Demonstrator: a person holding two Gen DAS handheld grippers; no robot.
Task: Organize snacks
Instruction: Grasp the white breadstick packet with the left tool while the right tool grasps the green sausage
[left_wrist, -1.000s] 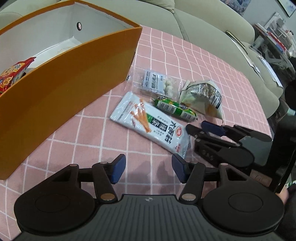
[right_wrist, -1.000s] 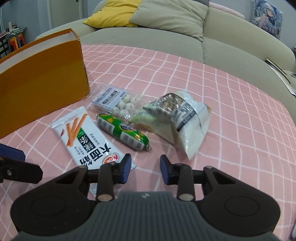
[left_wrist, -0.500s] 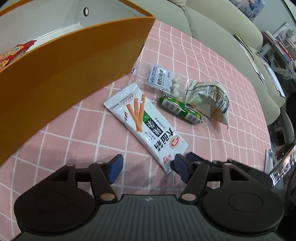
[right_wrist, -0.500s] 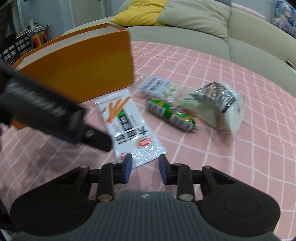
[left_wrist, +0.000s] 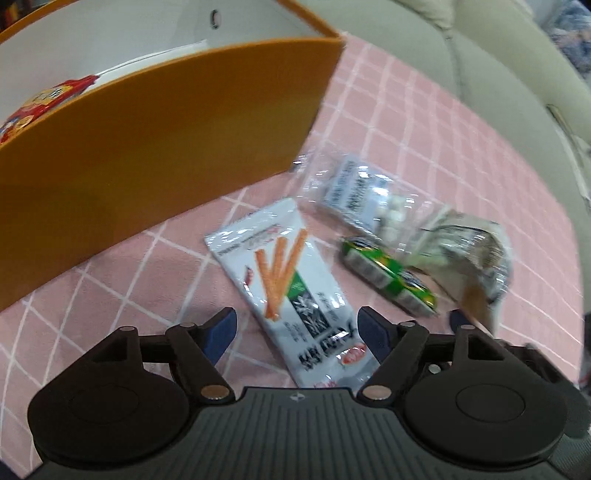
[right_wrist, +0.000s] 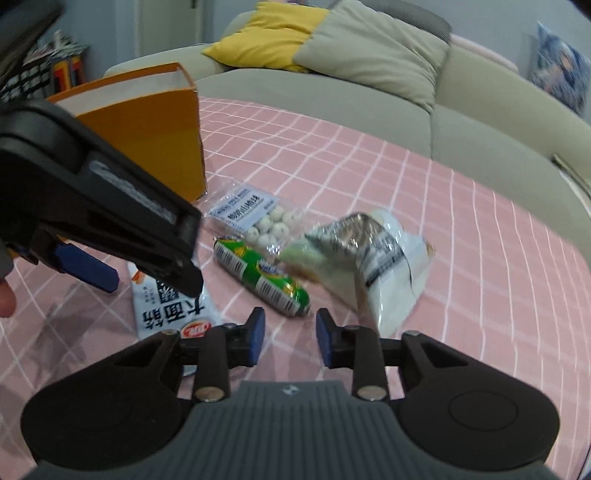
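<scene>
Right now the left gripper hangs over the white snack packet on the pink counter, fingers opening astride its near end, long axis running away toward the orange box; the right gripper, fingers narrowly apart and opening, holds nothing.

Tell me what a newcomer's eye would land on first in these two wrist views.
Probably the tall orange cardboard box with a white inside, standing at the left on the pink checked tablecloth. Next, the white flat snack packet printed with orange sticks, lying between the fingers of the left gripper, whose jaws are opening without touching it. Beside it lie a green sausage-shaped pack and a clear bag of white balls.
</scene>
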